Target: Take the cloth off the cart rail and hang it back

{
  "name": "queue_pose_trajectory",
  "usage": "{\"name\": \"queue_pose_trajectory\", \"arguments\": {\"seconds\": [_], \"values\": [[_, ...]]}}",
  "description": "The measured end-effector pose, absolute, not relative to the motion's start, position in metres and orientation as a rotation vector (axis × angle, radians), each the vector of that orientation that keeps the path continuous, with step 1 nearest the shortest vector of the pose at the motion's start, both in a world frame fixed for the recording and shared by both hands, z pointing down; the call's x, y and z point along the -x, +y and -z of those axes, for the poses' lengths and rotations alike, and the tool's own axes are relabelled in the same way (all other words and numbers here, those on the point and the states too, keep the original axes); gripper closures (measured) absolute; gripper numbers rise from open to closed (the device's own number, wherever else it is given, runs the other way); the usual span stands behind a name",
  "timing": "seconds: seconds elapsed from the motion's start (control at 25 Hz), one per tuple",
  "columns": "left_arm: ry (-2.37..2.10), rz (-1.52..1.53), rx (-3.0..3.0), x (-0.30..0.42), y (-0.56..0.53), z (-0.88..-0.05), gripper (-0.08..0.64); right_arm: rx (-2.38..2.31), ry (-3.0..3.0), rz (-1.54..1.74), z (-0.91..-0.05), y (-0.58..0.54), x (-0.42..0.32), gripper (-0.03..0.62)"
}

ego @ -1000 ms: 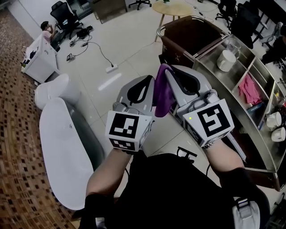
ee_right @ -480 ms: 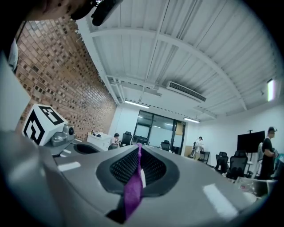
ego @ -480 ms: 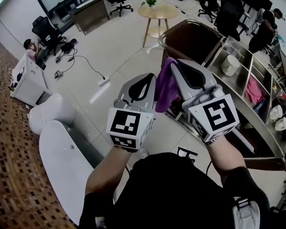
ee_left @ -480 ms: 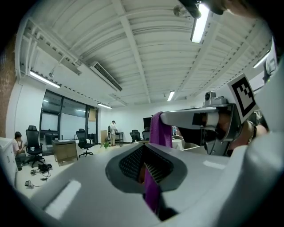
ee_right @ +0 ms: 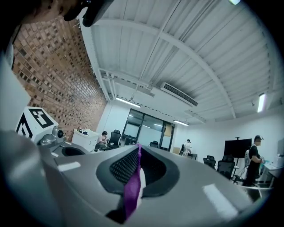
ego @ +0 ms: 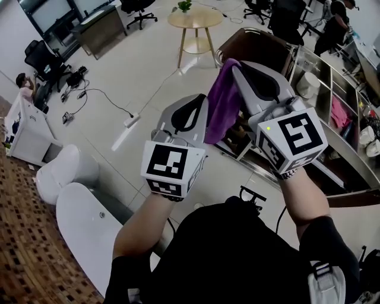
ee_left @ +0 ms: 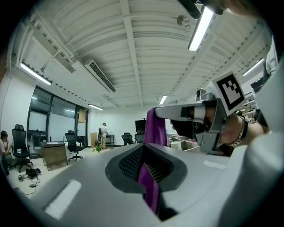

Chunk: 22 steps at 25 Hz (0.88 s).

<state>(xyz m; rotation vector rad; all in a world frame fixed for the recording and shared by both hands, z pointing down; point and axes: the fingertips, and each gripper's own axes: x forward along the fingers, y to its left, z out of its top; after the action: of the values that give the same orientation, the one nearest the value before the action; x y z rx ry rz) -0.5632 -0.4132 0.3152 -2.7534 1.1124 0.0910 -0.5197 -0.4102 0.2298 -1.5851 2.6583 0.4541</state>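
**Above the pale floor: one purple cloth, two grippers pinching it**

In the middle of the head view, two grippers are held side by side, each with one marker cube. The left gripper sits lower, the right gripper higher and further up the frame. One purple cloth hangs between them, off the cart rail, which curves at the upper right. The cart runs down the right edge and is partly cut off and partly covered by the right gripper. One round table stands at the top centre. Both forearms show, and the dark torso fills the bottom.

At the bottom centre of the left gripper view, the jaws are pressed onto a strip of the cloth. The cloth rises to the right gripper's tip at centre right. The lower end of the strip is lost in shadow.

At the bottom centre of the right gripper view, the jaws are closed on a thin fold of the cloth, and the rest of the cloth is out of sight. Only the left gripper's cube shows, at the left edge.
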Motion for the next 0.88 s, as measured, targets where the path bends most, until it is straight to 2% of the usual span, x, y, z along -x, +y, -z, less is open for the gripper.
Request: {"name": "queue_pose_trajectory", "arguments": {"seconds": [0.4,0.88], "values": [[1.023,-0.147,2.781,0.570,-0.443,-0.300,0.557,1.660,2.604,-0.503,-0.185,-0.436,0.522,0.578],[0.914,-0.175,2.745,0.519,-0.496,-0.236,0.557,1.712,2.498,-0.571,-0.092,-0.479,0.463,0.578]]}}
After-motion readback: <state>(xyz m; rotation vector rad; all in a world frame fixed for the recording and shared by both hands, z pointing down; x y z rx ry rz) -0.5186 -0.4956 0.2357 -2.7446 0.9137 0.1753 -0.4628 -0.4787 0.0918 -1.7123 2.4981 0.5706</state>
